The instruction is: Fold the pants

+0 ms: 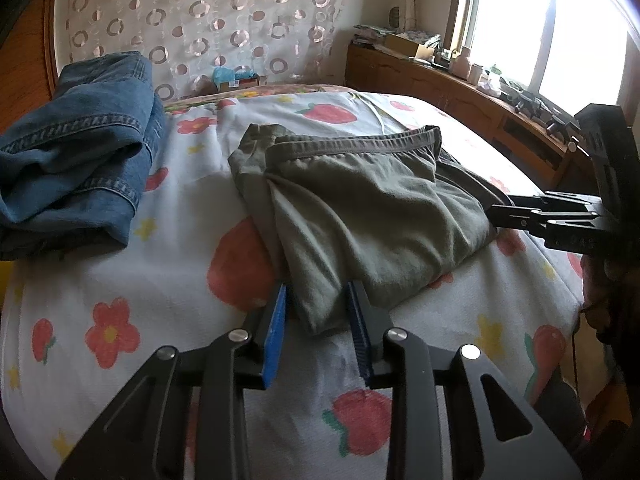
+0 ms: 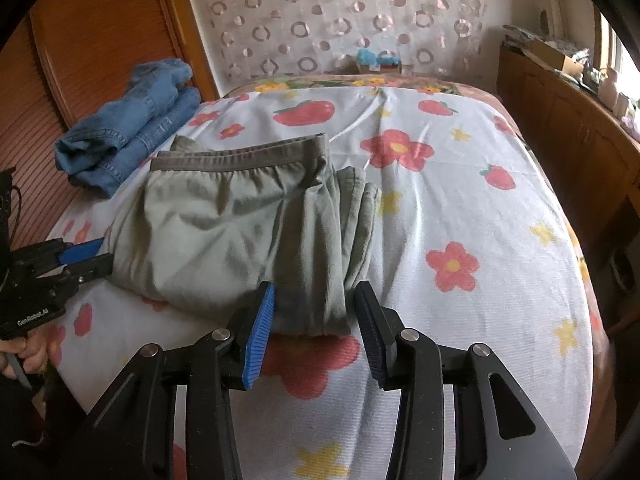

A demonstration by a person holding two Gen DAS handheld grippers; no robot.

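Item one: olive-green pants, folded into a compact stack, lying near the middle of a bed covered by a white sheet printed with red flowers, strawberries and yellow stars. The elastic waistband faces the headboard end; the folded edge lies toward the cameras. Several layers of fabric show along the stack's right side in the right wrist view.

Item two: left gripper, black frame with blue ribbed pads. Its jaws stand parted on either side of the near left corner of the pants; a gap shows on each side of the cloth, and the pads do not press on it.

Item three: right gripper, same make. Its jaws stand apart, wider than the left pair, straddling the near right corner of the pants without pinching it. In the left wrist view this tool enters from the right edge, its tips at the stack's right side.

Item four: folded blue jeans, resting on the bed's far left, well apart from the green pants.

Item five: patterned curtain with ring motifs behind the bed; wooden cabinet along the right wall beneath a bright window, its top holding small clutter too blurred to identify.

Item six: a person's hand gripping the left tool's handle, seen at the left edge of the right wrist view.
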